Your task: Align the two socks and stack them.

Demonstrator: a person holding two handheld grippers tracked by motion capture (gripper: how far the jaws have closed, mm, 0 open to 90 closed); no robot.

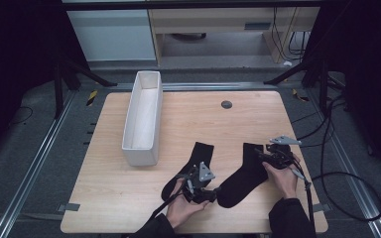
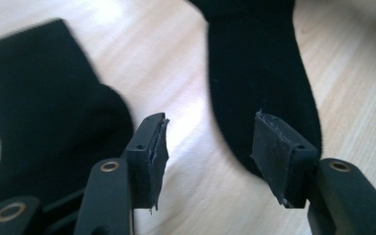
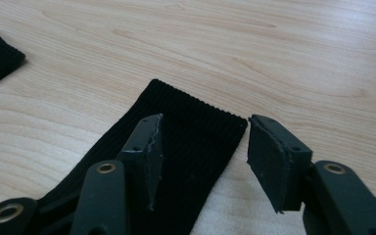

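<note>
- While two black socks lie flat on the desk, a person's hands bring a gripper to each: the left sock sits at about six o'clock on the desk, the right sock at about five o'clock, just apart.
- The left gripper hovers at the right sock's toe end; in the left gripper view its jaws stand released, one pad over bare wood, the other over the toe, nothing pinched.
- The right gripper hangs over the right sock's ribbed cuff, jaws apart and astride its corner, not yet gripping.
- A white bin stands empty at ten o'clock.
- The socks look light, soft and limp; they will likely sag and fold once lifted, so a pinch at cuff edge and toe should keep one stretched.
</note>
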